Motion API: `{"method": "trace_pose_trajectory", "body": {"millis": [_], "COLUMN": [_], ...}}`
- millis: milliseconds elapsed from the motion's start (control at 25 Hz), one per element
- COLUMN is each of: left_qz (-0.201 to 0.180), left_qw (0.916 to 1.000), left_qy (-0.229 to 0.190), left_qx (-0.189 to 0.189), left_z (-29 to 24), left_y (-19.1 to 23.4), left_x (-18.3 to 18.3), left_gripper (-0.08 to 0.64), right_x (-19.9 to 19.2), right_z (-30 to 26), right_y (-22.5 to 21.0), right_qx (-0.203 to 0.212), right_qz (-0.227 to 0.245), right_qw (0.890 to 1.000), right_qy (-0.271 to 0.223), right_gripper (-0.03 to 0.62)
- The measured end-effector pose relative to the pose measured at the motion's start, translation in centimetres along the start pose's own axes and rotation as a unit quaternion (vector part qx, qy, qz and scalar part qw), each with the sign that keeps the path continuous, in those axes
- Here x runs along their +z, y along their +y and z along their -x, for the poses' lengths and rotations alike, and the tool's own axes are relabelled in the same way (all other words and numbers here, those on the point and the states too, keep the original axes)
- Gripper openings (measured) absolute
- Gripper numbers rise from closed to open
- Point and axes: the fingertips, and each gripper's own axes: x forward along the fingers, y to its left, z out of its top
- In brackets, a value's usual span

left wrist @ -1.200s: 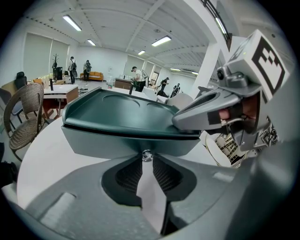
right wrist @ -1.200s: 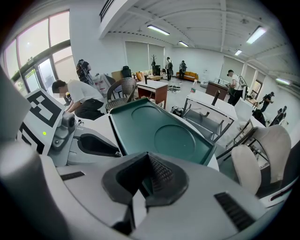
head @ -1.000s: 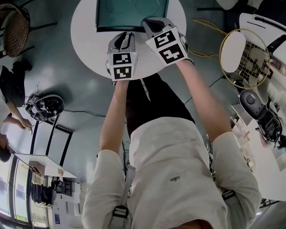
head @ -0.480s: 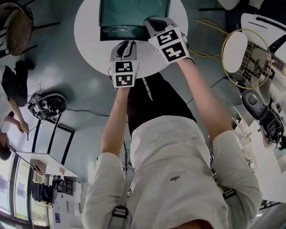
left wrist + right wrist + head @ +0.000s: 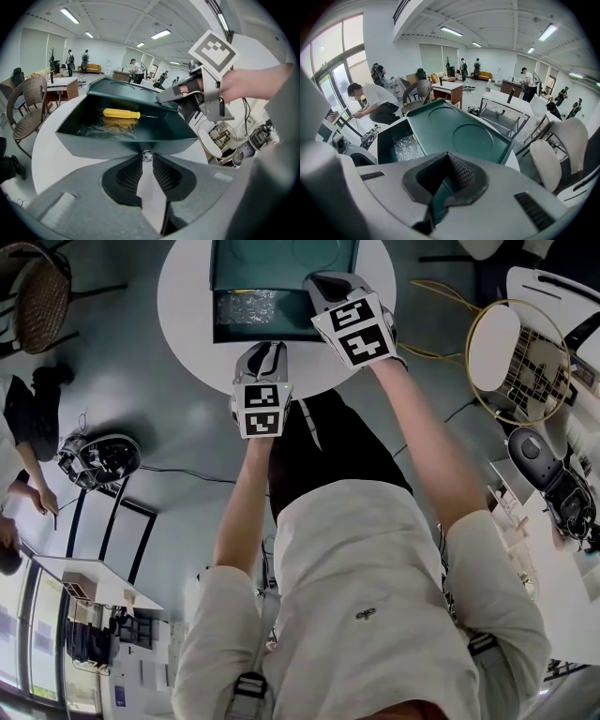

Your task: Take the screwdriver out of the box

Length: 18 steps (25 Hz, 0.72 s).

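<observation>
A dark green box stands on a round white table, with its drawer pulled out toward me. Inside the drawer a yellow-handled screwdriver lies on crinkled clear plastic. My left gripper is shut on the small knob at the middle of the drawer's front wall; in the head view it sits at the table's near edge. My right gripper is shut on the edge of the box's flat top, at its near right corner.
A wicker chair stands left of the table. A gold wire-frame stand with a white seat is on the right. A round device with a cable lies on the floor at left, near a crouching person.
My left gripper has drawn back toward me with the knob, and the drawer has slid further out of the box, showing the plastic inside. The right gripper has stayed put on the box.
</observation>
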Motion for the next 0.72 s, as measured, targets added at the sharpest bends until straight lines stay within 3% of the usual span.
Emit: {"method": "trace_pose_trajectory", "body": {"millis": [240,720], "left_qz": [0.007,0.001], "left_qw": [1.0,0.9998], "left_qy": [0.006,0.01], "left_qx": [-0.001,0.015], "left_z": [1.0,1.0], "left_y": [-0.6,-0.5], "left_x": [-1.7,-1.7], "left_gripper": [0.075,0.08], "right_x": [0.0,0.0], "right_z": [0.1,0.2], "right_y": [0.1,-0.1], "right_qx": [-0.006,-0.01], "right_qz": [0.003,-0.001], "right_qw": [1.0,1.0], "right_qy": [0.006,0.008], "right_gripper": [0.006,0.009]}}
